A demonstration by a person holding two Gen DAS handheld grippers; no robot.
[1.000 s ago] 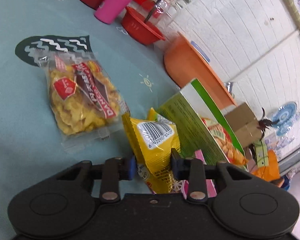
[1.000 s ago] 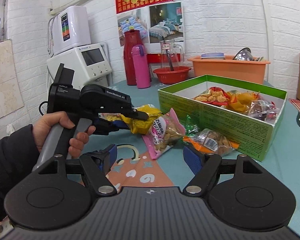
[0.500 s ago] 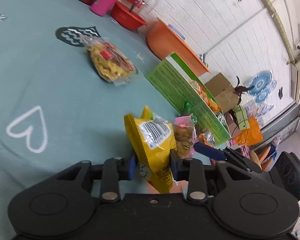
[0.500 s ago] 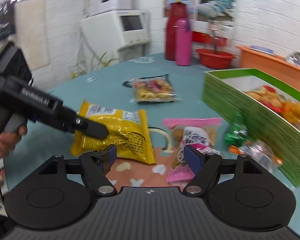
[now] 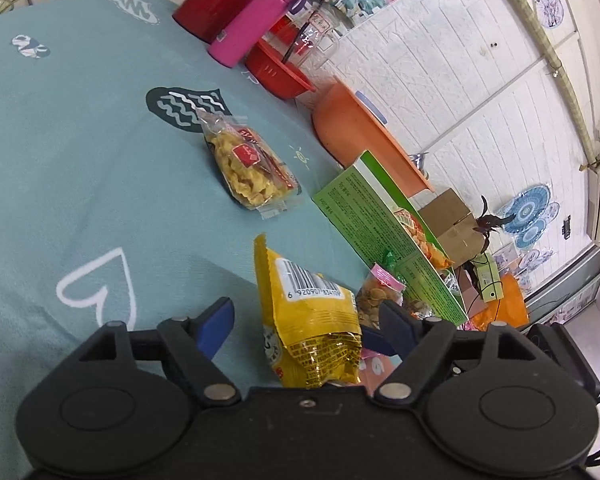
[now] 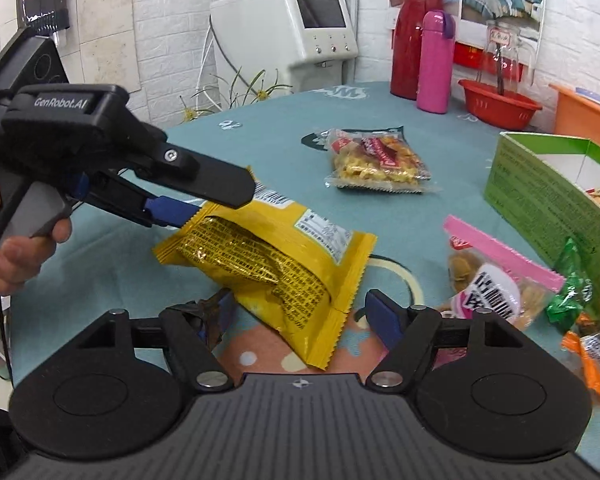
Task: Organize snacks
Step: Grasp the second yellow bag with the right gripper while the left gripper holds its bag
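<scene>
My left gripper is opening, its fingers clear of the crinkly yellow bag between them, which lies on the teal tablecloth. My right gripper stands spread over that bag's serrated lower edge, not pressing it. Beyond lie a clear packet of yellow crisps, a pink-topped nut packet and the green cardboard box, partly filled.

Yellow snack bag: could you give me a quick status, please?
Left gripper jaws opening, yellow snack bag between them, pads off it. Right gripper open at the bag's near end. Green box unblocked.
</scene>
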